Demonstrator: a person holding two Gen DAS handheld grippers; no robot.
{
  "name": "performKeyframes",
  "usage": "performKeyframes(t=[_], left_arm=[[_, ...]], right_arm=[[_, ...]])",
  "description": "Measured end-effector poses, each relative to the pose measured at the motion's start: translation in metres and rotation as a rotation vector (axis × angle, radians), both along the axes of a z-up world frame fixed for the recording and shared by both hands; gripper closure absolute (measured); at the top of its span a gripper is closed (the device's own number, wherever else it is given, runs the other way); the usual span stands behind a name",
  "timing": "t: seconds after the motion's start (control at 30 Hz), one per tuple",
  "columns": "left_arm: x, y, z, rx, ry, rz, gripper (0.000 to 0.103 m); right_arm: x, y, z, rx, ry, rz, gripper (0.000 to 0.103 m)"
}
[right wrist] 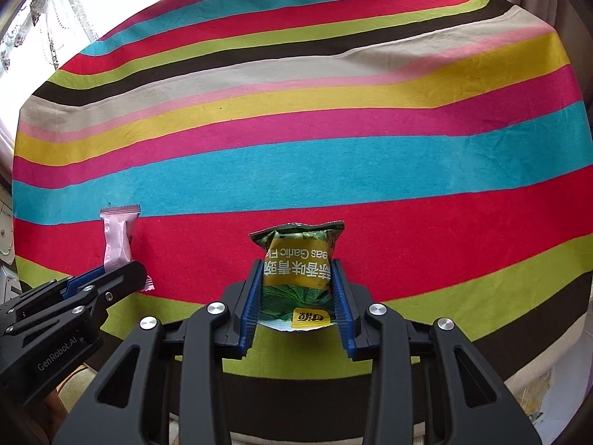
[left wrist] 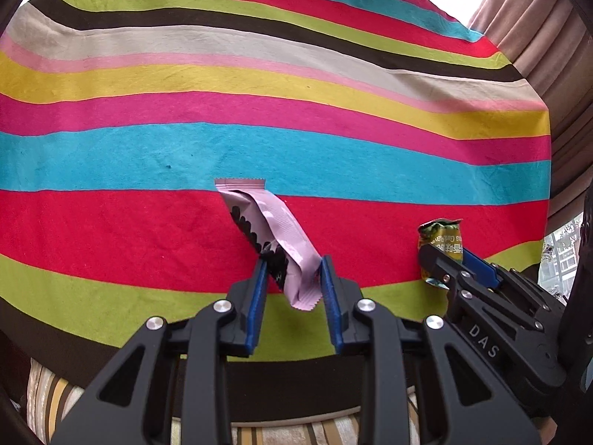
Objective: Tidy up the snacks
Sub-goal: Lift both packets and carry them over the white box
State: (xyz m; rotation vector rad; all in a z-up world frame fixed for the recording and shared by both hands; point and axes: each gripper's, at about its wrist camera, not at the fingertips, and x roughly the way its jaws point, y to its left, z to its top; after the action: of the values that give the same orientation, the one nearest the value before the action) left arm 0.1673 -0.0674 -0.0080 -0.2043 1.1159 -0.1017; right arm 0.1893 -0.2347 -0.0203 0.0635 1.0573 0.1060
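Note:
A pale pink snack packet (left wrist: 276, 237) with black print hangs tilted above the striped cloth, and my left gripper (left wrist: 294, 261) is shut on its lower part. A green and yellow pea snack bag (right wrist: 296, 270) is pinched between the blue pads of my right gripper (right wrist: 296, 263), which is shut on it. In the left wrist view the right gripper (left wrist: 450, 256) shows at the right with the green bag (left wrist: 439, 237) in it. The right wrist view shows the left gripper (right wrist: 126, 269) at the left, holding the pink packet (right wrist: 118, 239).
A round table under a multicoloured striped cloth (left wrist: 259, 148) fills both views. Beige curtains (left wrist: 548, 37) hang beyond its far right edge, and a bright window (right wrist: 44, 18) lies to the left. A striped cushion (left wrist: 55, 396) sits below the table's near edge.

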Motion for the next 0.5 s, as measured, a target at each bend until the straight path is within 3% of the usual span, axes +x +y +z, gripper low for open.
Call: performKeyframes(t=[0.27,0.5], left_arm=[[-0.021,-0.04,0.01,-0.024,-0.013,-0.083,0.075],[-0.049,-0.099,0.021,-0.067,-0.026,-0.212,0.075]], right_arm=[[-0.032,-0.034,0.008,0.007,0.001,-0.057,0.068],[-0.074,-0.092,0.014,-0.009,0.003,-0.159,0.068]])
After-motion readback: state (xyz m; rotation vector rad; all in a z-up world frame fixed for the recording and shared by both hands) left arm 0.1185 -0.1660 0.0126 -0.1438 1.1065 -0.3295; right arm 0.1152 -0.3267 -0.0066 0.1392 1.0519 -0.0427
